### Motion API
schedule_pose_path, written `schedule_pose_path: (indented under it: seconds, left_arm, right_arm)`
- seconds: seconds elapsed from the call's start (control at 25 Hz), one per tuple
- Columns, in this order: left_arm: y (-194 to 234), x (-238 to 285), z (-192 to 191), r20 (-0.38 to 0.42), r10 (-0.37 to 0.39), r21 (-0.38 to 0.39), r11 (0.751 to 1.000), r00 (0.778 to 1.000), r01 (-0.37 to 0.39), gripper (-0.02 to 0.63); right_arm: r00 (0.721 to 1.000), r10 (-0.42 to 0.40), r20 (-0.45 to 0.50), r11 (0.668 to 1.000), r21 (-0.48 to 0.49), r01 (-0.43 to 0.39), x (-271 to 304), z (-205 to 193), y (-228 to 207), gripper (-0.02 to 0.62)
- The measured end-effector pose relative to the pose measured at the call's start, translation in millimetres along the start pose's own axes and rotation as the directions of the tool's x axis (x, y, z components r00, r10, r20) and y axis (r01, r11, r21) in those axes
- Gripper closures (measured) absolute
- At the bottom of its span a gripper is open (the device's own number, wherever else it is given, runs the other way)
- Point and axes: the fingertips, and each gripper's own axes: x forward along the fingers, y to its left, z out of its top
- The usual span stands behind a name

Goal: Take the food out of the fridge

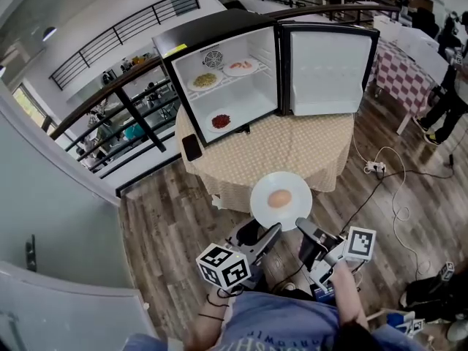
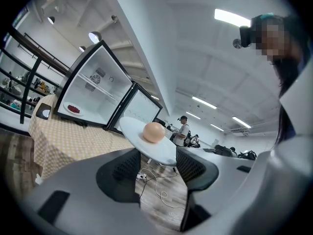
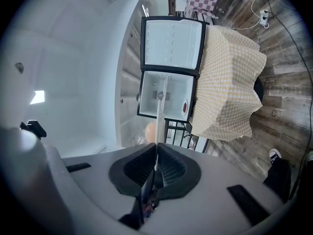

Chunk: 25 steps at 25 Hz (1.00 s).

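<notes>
Plate (image 1: 263, 209) showing white, edge-on between jaws of right gripper (image 3: 156, 156), carrying peach-tan bun (image 1: 279, 198). Beyond jaws: fridge (image 1: 212, 29) showing black shell, white lining; tablecloth (image 1: 292, 148) showing beige check.

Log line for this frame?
right hand-held gripper: shut on plate | left hand-held gripper: open | tan food: on plate | fridge: open, three dishes inside

Shelf plates (image 1: 205, 80): contents too small to identify — one yellowish, one pinkish.
Dark item (image 1: 191, 147), tabletop's left edge: kind unclear.
Tabletop (image 1: 307, 152), rear edge: hidden behind fridge (image 1: 248, 93).
</notes>
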Motion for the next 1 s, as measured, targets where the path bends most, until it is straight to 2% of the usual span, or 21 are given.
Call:
schedule_pose_path:
  seconds: [0.48,1.0]
  left_arm:
    - [-35,-11,-23,0.020,0.015,-0.008,1.000,1.000,-0.015,0.371]
    - [-59,-15,-32,0.006,0.014,0.018,1.000,1.000,-0.014,0.371]
  right_arm:
    - [1.000,-0.001,-0.020,0.999,-0.051,0.000,-37,-17,7,0.572]
    - [1.000,0.018,-0.003,0.998,-0.056,-0.019,-61,-25,15,0.572]
